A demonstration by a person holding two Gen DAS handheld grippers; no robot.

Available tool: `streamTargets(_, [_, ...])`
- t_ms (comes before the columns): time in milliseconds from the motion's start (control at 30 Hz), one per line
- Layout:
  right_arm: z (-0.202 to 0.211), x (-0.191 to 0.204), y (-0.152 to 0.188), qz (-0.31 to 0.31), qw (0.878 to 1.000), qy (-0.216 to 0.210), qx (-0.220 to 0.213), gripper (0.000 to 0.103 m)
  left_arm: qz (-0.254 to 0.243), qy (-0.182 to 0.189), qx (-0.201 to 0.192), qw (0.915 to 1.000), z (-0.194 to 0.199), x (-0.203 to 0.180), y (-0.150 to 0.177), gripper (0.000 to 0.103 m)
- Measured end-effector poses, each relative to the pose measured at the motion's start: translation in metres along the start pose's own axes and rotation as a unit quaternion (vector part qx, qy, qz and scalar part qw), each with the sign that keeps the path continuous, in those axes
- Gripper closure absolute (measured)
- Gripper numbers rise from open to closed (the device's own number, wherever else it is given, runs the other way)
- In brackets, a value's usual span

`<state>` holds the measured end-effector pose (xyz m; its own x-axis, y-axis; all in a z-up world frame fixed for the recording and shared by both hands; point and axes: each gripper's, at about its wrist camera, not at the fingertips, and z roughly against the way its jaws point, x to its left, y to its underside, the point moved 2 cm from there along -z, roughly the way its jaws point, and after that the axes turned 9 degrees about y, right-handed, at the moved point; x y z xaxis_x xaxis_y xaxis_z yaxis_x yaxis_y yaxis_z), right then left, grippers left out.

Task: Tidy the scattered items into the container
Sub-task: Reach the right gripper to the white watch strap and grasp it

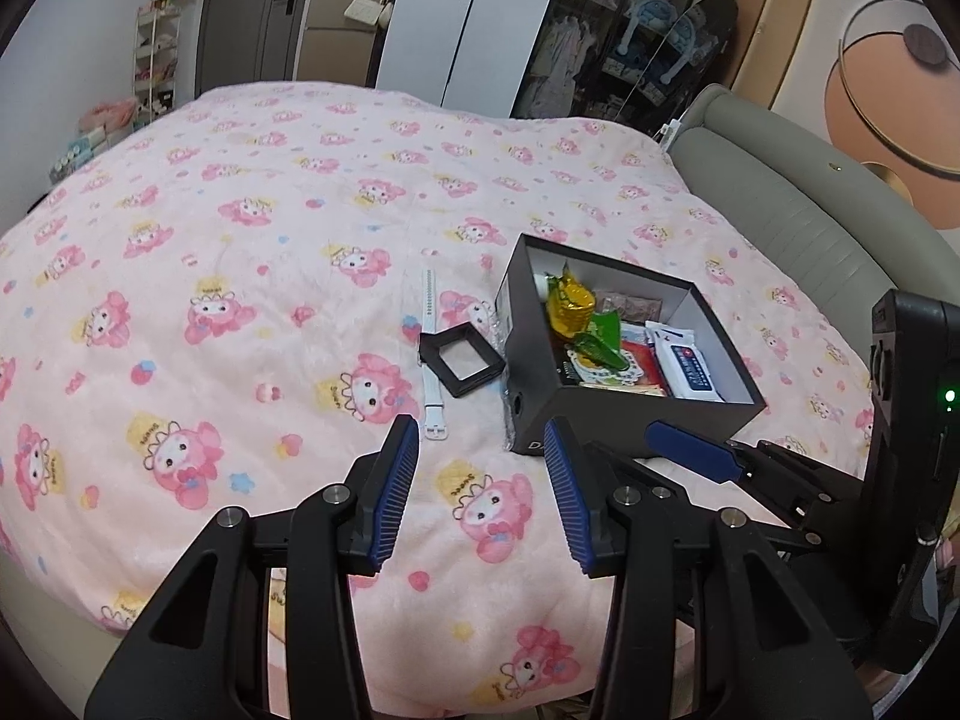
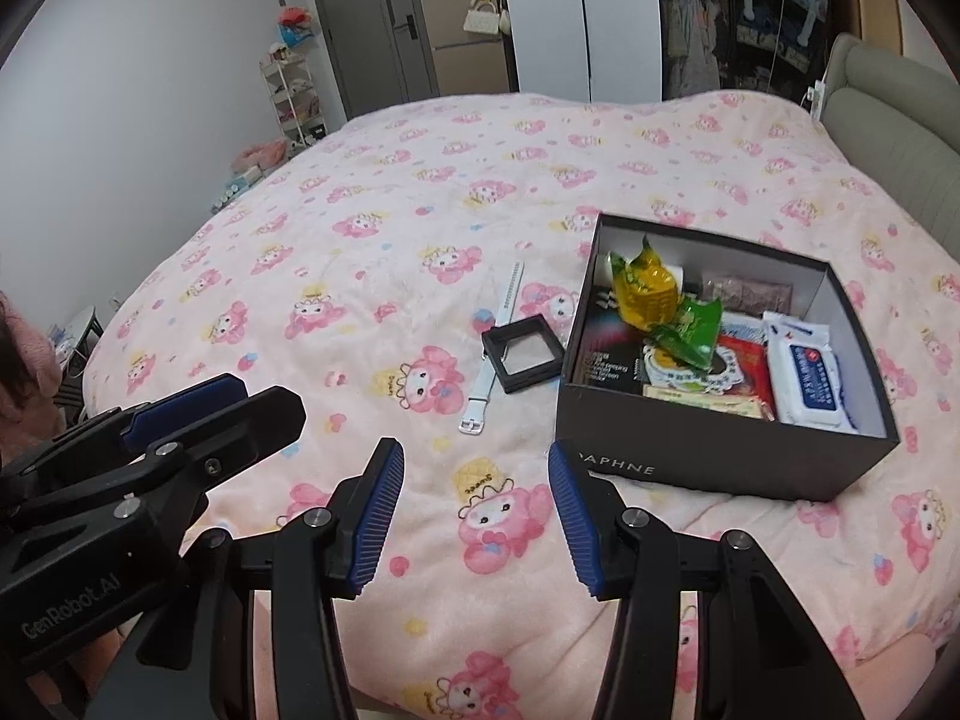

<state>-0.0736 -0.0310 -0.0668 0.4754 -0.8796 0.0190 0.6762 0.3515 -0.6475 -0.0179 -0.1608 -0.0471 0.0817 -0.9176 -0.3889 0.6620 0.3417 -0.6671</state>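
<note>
A black open box (image 1: pixel 630 420) (image 2: pixel 690 468) sits on the pink bed, holding a yellow wrapper (image 2: pixel 648 288), a green wrapper (image 2: pixel 690 324), a white wipes pack (image 2: pixel 807 375) and other small packets. Left of the box lie a white watch strap (image 1: pixel 431 384) (image 2: pixel 504 312) and, on top of it, a black square frame case (image 1: pixel 461 360) (image 2: pixel 523 357). My left gripper (image 1: pixel 481 423) hangs open and empty over the blanket, short of the strap's near end. My right gripper (image 2: pixel 473 447) is open and empty too, near the box's front left corner.
The pink cartoon-print blanket (image 1: pixel 240 300) covers the whole bed. A grey padded headboard (image 1: pixel 780 210) runs along the right. Wardrobes, a door and a white shelf rack (image 2: pixel 288 96) stand beyond the far edge. A pink sleeve (image 2: pixel 24 360) shows at the left.
</note>
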Motion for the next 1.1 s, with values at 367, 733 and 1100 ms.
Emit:
streamTargets(367, [-0.079, 0.015, -0.016, -0.011, 0.999, -0.015, 0.046, 0.057, 0.049, 0.018, 0.009, 0.9986, -0.056, 0.056, -0.012, 0.059])
streamTargets(733, [-0.182, 0.038, -0.034, -0.012, 0.996, -0.021, 0.091, 0.058, 0.106, 0.033, 0.048, 0.9926, -0.130, 0.127, -0.033, 0.059])
streamTargets(1100, [-0.236, 0.037, -0.010, -0.015, 0.994, -0.005, 0.108, 0.066, 0.142, 0.080, 0.116, 0.9798, -0.193, 0.141, -0.016, 0.060])
